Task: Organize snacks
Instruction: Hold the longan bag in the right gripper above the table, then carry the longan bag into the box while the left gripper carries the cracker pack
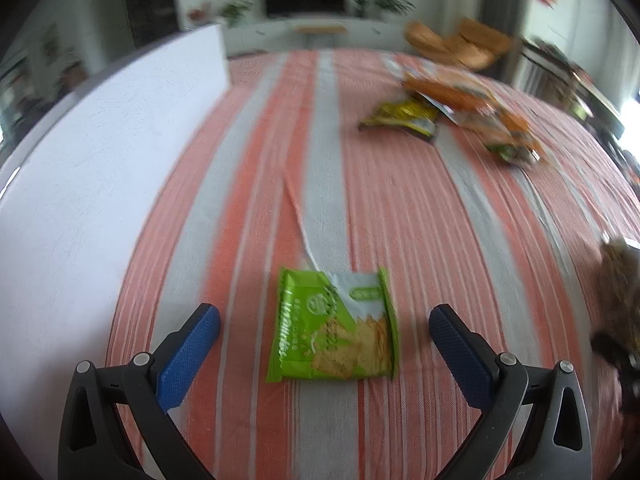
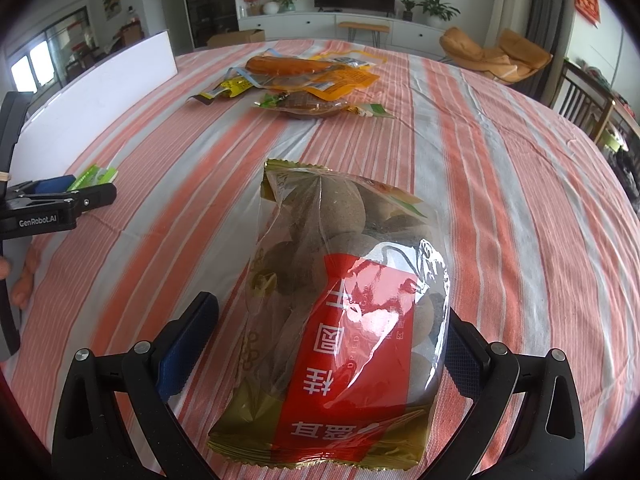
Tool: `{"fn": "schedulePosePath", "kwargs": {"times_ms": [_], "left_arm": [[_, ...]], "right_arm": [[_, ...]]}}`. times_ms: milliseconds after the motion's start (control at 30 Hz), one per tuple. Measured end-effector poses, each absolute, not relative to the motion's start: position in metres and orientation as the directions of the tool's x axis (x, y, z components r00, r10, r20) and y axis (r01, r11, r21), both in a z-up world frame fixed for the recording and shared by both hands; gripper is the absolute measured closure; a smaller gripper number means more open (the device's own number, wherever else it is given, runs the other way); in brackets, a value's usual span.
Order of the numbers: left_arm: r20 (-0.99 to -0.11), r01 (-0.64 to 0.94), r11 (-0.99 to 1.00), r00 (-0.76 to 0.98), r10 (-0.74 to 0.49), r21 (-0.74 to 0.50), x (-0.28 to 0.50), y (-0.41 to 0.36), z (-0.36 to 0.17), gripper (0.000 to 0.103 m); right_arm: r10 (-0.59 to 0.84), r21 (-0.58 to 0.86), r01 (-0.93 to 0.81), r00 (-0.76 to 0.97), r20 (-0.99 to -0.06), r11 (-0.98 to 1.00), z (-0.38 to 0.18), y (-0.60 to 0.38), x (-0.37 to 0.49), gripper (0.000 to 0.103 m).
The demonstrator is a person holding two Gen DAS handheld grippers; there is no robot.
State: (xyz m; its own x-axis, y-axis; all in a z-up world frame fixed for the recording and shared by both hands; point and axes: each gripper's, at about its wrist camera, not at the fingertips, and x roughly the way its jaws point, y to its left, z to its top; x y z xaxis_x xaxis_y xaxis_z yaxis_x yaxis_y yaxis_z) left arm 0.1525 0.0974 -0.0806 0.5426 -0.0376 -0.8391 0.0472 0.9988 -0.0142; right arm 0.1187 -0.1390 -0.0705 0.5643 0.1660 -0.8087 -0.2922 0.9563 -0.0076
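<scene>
2 tool fingers flank the green cracker packet, untouched.

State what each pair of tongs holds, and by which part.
Nothing is held. The left tongs stand open around the green cracker packet; the right tongs stand open around the clear dried-fruit bag.

One green cracker packet, one longan bag (far snacks uncountable).
</scene>
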Motion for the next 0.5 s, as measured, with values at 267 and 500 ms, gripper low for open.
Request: {"fn": "schedulePosePath", "kwargs": {"times_ms": [267, 500], "left_arm": [[-0.864, 0.107, 0.994, 0.501, -0.054, 0.0, 0.144, 0.094, -0.079, 0.003], [-0.846, 0.11, 0.994, 0.532, -0.039, 0.023, 0.134, 0.083, -0.068, 0.054]], "right_arm": [[0.165, -0.008, -0.29, 0.566, -0.808, 0.957, -0.07, -0.14, 0.118, 0.0], [0.141, -0.007, -0.272, 0.521, -0.842, 0.962, -0.068, -0.14, 0.119, 0.001]]}}
